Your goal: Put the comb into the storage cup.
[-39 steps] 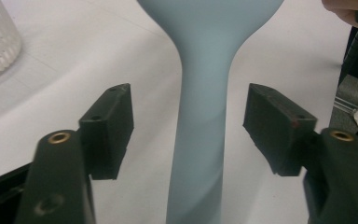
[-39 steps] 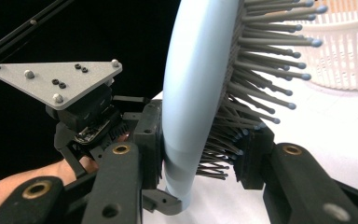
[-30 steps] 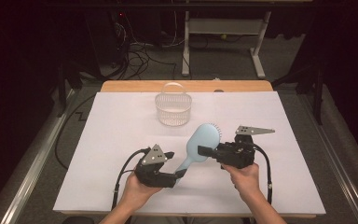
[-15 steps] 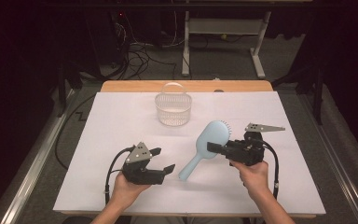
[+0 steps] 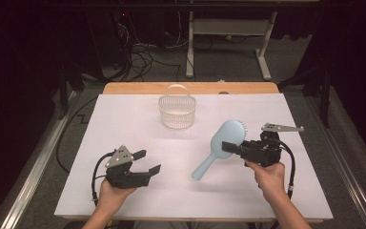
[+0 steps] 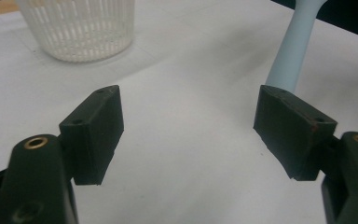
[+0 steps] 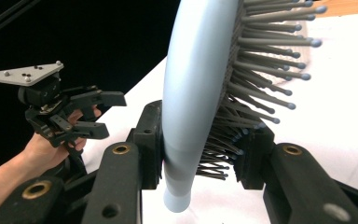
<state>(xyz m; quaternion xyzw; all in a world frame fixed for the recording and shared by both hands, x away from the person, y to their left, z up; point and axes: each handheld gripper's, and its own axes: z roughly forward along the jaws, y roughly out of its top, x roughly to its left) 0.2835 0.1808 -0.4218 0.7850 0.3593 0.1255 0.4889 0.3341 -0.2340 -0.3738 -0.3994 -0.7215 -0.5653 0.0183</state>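
A light blue hairbrush (image 5: 219, 145) hangs above the white table cover, its handle sloping down to the left. My right gripper (image 5: 228, 147) is shut on the brush head (image 7: 200, 79), one jaw on the smooth back and the other against the bristles (image 7: 265, 70). My left gripper (image 5: 147, 162) is at the front left, open and holding nothing; its two pads (image 6: 95, 133) stand wide apart over bare cover. The brush handle (image 6: 291, 49) shows at the upper right of the left gripper view. In the right gripper view the left gripper (image 7: 105, 114) appears farther off at the left.
A white slatted basket (image 5: 177, 107) with an upright handle stands at the back middle of the white cover (image 5: 124, 119). The wooden table edge (image 5: 124, 88) runs behind it. Dark floor with cables and a desk frame lies beyond.
The left gripper let go of the brush handle, opened and drew back to the front left. The right gripper carried the brush to the right.
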